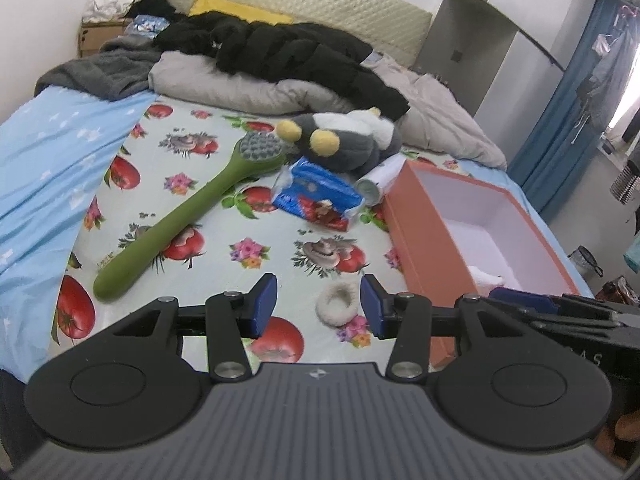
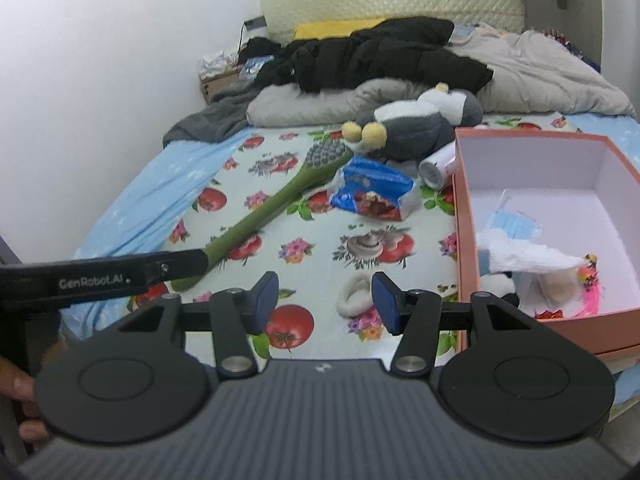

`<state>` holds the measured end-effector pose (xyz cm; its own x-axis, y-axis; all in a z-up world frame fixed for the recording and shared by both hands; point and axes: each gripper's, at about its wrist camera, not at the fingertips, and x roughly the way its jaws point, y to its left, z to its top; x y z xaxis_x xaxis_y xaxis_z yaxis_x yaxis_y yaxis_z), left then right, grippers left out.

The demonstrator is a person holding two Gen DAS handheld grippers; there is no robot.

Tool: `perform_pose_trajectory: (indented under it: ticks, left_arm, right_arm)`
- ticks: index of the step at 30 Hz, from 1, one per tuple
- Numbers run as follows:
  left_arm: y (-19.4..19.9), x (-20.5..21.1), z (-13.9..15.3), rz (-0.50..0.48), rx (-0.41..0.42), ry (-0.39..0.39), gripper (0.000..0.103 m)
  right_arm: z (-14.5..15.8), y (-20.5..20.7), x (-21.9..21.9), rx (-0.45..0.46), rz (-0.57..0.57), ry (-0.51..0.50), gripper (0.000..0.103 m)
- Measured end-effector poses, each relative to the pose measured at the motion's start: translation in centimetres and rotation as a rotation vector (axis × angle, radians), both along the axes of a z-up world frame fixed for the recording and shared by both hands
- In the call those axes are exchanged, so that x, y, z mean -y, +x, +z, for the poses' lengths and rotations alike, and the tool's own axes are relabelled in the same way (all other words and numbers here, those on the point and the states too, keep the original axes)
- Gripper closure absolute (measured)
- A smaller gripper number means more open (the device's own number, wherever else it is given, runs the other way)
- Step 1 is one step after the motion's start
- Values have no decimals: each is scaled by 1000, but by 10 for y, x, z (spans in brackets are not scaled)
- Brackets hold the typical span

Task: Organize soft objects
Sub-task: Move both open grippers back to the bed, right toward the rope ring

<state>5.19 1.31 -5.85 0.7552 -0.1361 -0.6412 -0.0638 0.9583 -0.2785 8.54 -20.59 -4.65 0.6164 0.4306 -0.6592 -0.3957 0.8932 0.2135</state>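
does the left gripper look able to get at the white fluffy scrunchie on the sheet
Probably yes. The left gripper is open and empty, and the white fluffy scrunchie lies just ahead by its right finger, flat on the bed sheet, nothing covering it. The orange box stands beside it, clear.

Soft even room light is filling both fisheye views, edges bending strongly, window (image 1: 624, 92) glaring, distance slightly blurring.

I read "GenRobot.AI" in pale letters on the black arm of the left tool (image 2: 96, 278). In my left view, the right tool (image 1: 580, 354) shows only the letters "AS".
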Motion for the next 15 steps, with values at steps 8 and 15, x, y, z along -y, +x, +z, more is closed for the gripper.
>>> perform_pose_trajectory:
  ticks: [8,15]
  left_arm:
    - [41,-10,-27,-10,-39,-4,51]
    - [92,-14,-50,-32,-75,0,51]
  right_arm:
    - [-34,24,-19,-59,20,-44,49]
    - [-58,52,-32,-84,29,-71,49]
